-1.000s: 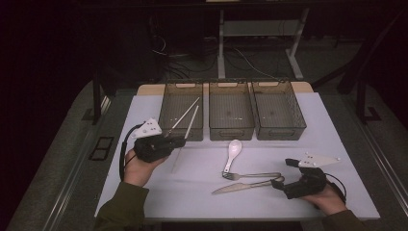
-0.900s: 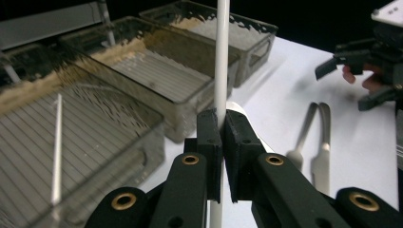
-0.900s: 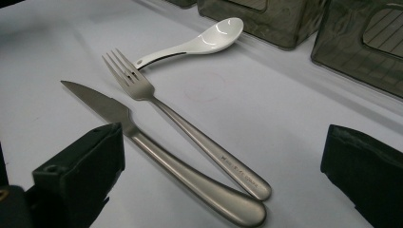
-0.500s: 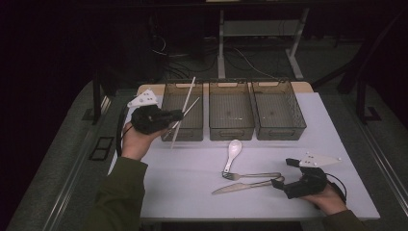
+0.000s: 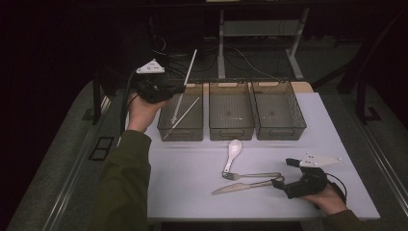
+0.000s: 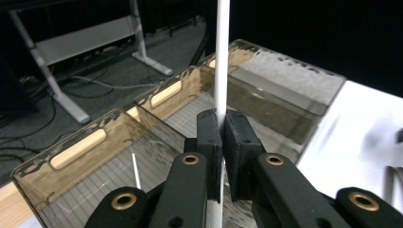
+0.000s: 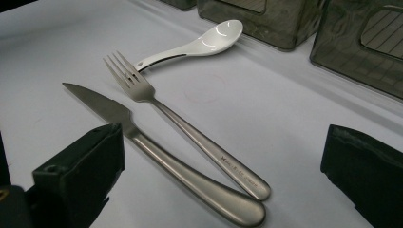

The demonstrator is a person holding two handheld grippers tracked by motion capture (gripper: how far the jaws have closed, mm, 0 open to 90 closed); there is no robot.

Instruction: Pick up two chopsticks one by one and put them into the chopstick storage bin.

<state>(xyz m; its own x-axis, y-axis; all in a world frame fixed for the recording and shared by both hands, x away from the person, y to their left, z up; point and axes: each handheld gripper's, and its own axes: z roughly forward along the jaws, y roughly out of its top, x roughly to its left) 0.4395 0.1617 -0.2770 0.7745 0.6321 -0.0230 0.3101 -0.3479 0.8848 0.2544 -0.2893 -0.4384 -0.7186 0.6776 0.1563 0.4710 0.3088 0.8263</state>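
Chopstick [image 6: 221,57] clamped tight betw. left tongs [image 6: 222,137], tilted, lower tip over leftmost bin [image 5: 166,127]; 2nd chopstick [image 5: 182,118] inside. Right tongs [image 7: 223,156] wide open, empty, by knife [image 7: 161,156] & fork [image 7: 185,137] on bench [image 5: 192,168].

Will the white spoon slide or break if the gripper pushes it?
The spoon looks glossy, like glazed ceramic, so it would probably slide easily on the smooth table and slip between hard jaws. If it is ceramic, it is likely stiff and could chip if knocked against the fork. Its rounded bowl may let it rock or spin when nudged.
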